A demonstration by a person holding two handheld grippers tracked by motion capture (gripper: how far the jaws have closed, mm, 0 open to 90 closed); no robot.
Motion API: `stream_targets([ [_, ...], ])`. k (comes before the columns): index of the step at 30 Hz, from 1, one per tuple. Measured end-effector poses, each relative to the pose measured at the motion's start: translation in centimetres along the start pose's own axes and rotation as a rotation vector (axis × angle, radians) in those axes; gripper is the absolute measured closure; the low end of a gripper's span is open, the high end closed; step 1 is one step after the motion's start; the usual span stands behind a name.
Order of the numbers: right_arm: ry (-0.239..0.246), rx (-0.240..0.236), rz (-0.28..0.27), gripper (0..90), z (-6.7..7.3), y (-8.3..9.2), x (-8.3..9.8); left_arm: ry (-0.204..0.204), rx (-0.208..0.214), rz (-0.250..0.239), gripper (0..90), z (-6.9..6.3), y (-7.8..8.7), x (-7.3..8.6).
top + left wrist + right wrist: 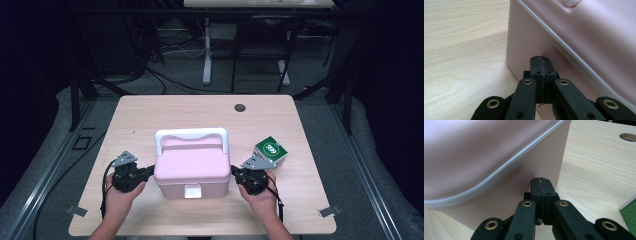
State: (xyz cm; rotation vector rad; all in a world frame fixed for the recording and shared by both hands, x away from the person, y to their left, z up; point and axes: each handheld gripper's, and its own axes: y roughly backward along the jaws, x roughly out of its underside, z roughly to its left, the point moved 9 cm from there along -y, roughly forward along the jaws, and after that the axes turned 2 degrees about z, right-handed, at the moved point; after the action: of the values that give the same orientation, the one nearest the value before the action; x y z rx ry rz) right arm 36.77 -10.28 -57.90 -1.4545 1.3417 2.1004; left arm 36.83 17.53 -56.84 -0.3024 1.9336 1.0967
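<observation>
A pink lidded box (192, 170) with a white handle (191, 135) and a white front latch (193, 191) stands on the wooden table (150, 115). My left gripper (151, 171) is at the box's left side, jaws shut with nothing between them, tips against or very close to the pink wall (529, 45). At the box's right side my right gripper (233, 171) is likewise shut and empty, its tips (541, 181) right at the pink wall (524, 187) below the lid seam. A hand holds each gripper from the near edge.
A green and white carton (271, 151) lies just right of the right gripper; its corner (630, 216) shows in the right gripper view. A round cable hole (240, 107) sits in the far table top. Metal frame legs and cables stand beyond the table.
</observation>
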Motion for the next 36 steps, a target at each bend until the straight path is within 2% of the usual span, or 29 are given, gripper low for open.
stream_targets([
  [5,0.015,0.010,0.022,90.0,0.3,0.7,0.4,-0.001,0.004,0.010,90.0,-0.5,0.1,0.5],
  [9,-0.002,0.011,0.030,90.0,0.2,1.7,1.1,-0.023,0.024,0.024,90.0,-1.5,0.1,0.7],
  [14,-0.026,0.009,0.030,90.0,0.1,2.2,1.5,-0.031,0.042,0.029,90.0,-2.0,0.0,0.8],
  [23,-0.059,0.009,0.017,90.0,0.2,2.5,1.8,-0.019,0.058,0.027,90.0,-2.0,0.0,0.8],
  [27,-0.033,0.002,0.025,90.0,0.4,2.7,2.1,-0.026,0.069,0.033,90.0,-1.9,0.0,0.7],
  [29,-0.022,-0.001,0.012,88.1,0.3,2.8,2.1,-0.020,0.077,0.024,89.7,-1.9,0.2,0.6],
  [31,-0.015,0.002,-0.006,84.5,0.1,3.0,1.9,-0.015,0.087,0.016,85.9,-1.8,0.5,0.4],
  [34,-0.013,0.019,-0.010,81.2,-0.2,3.2,2.0,-0.009,0.078,0.006,82.8,-1.4,1.4,0.1],
  [36,-0.013,0.022,-0.019,76.7,-0.5,3.2,2.1,0.005,0.081,-0.010,76.6,-1.0,1.9,-0.1],
])
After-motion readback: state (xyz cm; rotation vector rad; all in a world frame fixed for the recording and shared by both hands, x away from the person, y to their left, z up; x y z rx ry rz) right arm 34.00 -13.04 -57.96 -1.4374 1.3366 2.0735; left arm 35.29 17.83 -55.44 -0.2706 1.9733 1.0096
